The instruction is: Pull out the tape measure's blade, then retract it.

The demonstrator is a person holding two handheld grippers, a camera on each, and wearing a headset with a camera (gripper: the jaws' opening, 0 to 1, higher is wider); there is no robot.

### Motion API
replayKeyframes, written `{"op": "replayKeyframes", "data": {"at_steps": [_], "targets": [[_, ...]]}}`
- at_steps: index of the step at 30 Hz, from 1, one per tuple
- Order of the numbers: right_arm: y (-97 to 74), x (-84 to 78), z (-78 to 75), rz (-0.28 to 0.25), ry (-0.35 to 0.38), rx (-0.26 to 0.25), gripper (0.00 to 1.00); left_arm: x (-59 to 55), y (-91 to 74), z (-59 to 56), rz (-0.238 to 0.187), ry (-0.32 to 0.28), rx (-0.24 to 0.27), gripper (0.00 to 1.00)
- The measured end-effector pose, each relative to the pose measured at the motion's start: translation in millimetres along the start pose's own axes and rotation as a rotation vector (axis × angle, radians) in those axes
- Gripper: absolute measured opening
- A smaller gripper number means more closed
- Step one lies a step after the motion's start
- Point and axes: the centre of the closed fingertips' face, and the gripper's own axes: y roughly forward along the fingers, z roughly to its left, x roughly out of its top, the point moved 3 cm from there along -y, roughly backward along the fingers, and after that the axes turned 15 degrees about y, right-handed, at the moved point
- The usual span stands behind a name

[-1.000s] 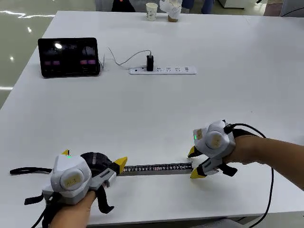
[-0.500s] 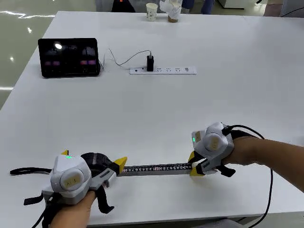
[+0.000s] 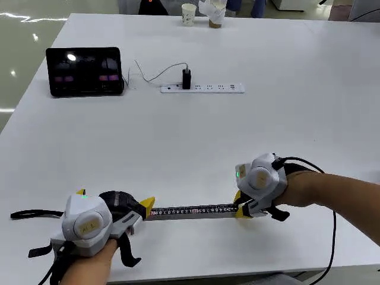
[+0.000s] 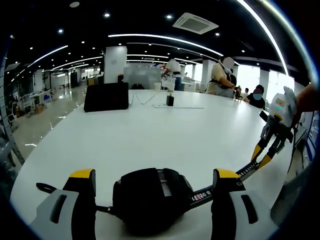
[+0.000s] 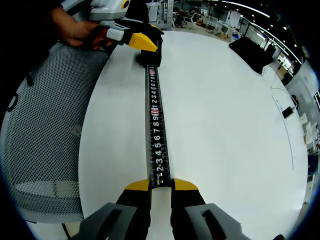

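**Left gripper** (image 3: 114,199): it rests on the white table (image 3: 249,130) at the near left edge, held in a hand. The jaws stand wide, one on each side of the black tape measure case (image 4: 150,197). The left gripper view shows a narrow gap between the case and each jaw. A black strap (image 3: 32,214) trails from the case to the left across the table.

**Right gripper** (image 5: 161,186): it is on the near right of the table, well apart from the left gripper. The jaws are narrow, with the yellow tips pinched on the free end of the blade (image 5: 156,120).

**Blade**: it is drawn out and lies flat on the table in a straight line from the case mouth to the right gripper's tips. The printed scale faces up, and the low numbers are at the right gripper end.

**Other items on the table:**
- A dark tablet (image 3: 85,71) stands at the far left.
- A white power strip (image 3: 202,88) lies to its right, with a black plug (image 3: 186,78) in it and a thin cable running toward the tablet.
- A paper cup (image 3: 189,14) stands at the far edge
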Motion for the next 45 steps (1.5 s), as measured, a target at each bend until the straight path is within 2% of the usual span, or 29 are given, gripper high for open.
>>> {"op": "replayKeyframes", "data": {"at_steps": [1,6,11,18,20,21,23,31,38,45], "targets": [[-0.2,-0.5,0.0,0.000,0.042,0.008,0.11,-1.7,0.6,0.0,0.008,-0.003,-0.003,0.93],[0.2,1.3,1.0,0.017,0.044,0.020,0.11,-6.1,0.6,1.2,0.033,-0.008,0.001,0.90],[1.2,1.3,3.4,0.038,0.042,-0.002,0.11,-9.2,0.2,0.3,0.047,-0.014,-0.005,0.86],[2.0,0.7,3.5,0.038,0.060,-0.007,0.11,-14.2,0.4,-2.2,0.070,-0.018,-0.022,0.77],[2.2,0.4,3.3,0.042,0.047,-0.004,0.11,-17.5,-2.0,-0.7,0.101,0.018,-0.022,0.69],[2.1,0.4,3.5,0.042,0.044,-0.002,0.11,-15.5,-1.6,-0.3,0.091,0.014,-0.016,0.64],[2.2,0.5,3.0,0.042,0.047,0.000,0.11,-15.0,-1.6,-0.8,0.092,0.007,-0.014,0.67],[2.4,1.2,2.5,0.054,0.068,-0.005,0.11,-18.5,-0.9,-1.8,0.118,-0.005,-0.024,0.63],[2.1,0.9,2.1,0.054,0.070,-0.005,0.10,-18.0,-0.5,-1.7,0.135,0.014,-0.029,0.61],[1.9,2.4,2.5,0.057,0.065,-0.008,0.10,-17.9,0.6,-1.4,0.129,0.015,-0.028,0.61]]}}
